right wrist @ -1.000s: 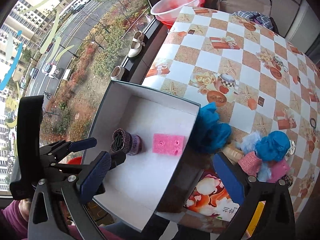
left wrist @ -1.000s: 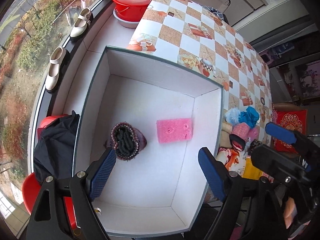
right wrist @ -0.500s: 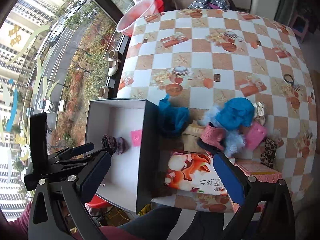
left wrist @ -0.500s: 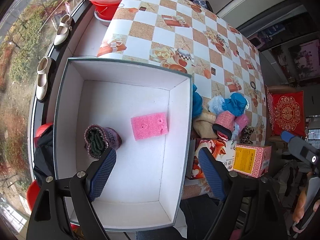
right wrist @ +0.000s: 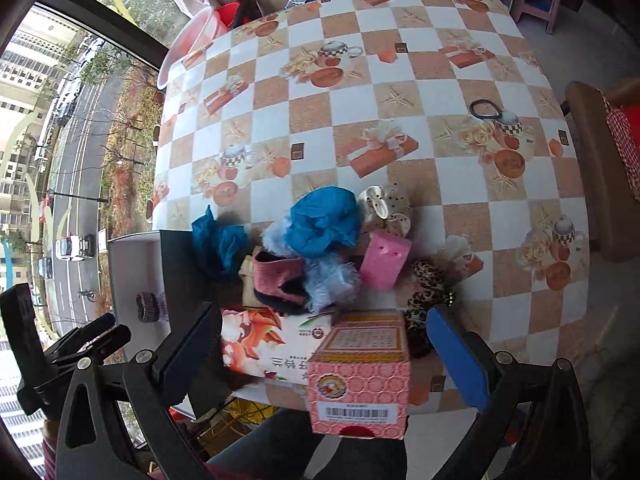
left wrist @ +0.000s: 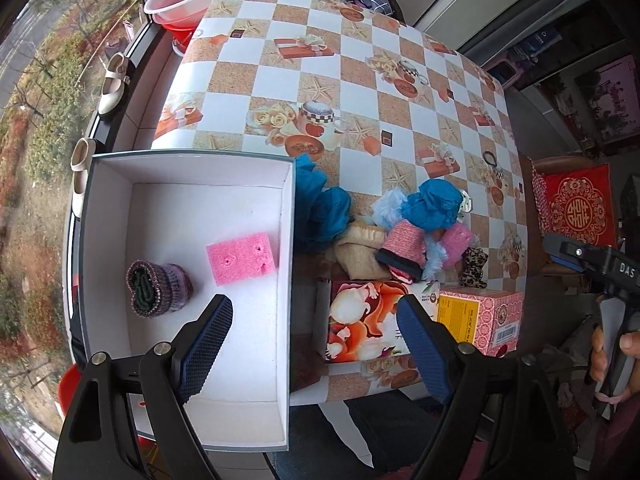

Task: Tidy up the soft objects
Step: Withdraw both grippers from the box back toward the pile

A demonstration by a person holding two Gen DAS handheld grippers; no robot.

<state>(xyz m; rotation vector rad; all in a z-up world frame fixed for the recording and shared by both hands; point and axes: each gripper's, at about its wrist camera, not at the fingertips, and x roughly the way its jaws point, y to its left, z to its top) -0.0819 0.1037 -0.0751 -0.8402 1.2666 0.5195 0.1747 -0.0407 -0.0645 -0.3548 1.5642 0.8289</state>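
A lived-in home by a high window

A checkered patterned tablecloth (left wrist: 360,92), cream shoes (left wrist: 112,84) and a red embroidered cushion (left wrist: 576,208) are showing it.

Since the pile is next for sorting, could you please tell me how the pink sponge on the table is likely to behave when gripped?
The pink sponge looks porous, so it would probably squash between the jaws and weigh little. It leans on the blue cloth, so a nudge might tip it. Its rough surface seems unlikely to slip.

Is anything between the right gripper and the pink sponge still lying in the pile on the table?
Yes. In the right wrist view the upright pink carton stands between the open right gripper and the pink sponge, which lies beyond it beside the pale blue fluffy piece and the leopard-print item.
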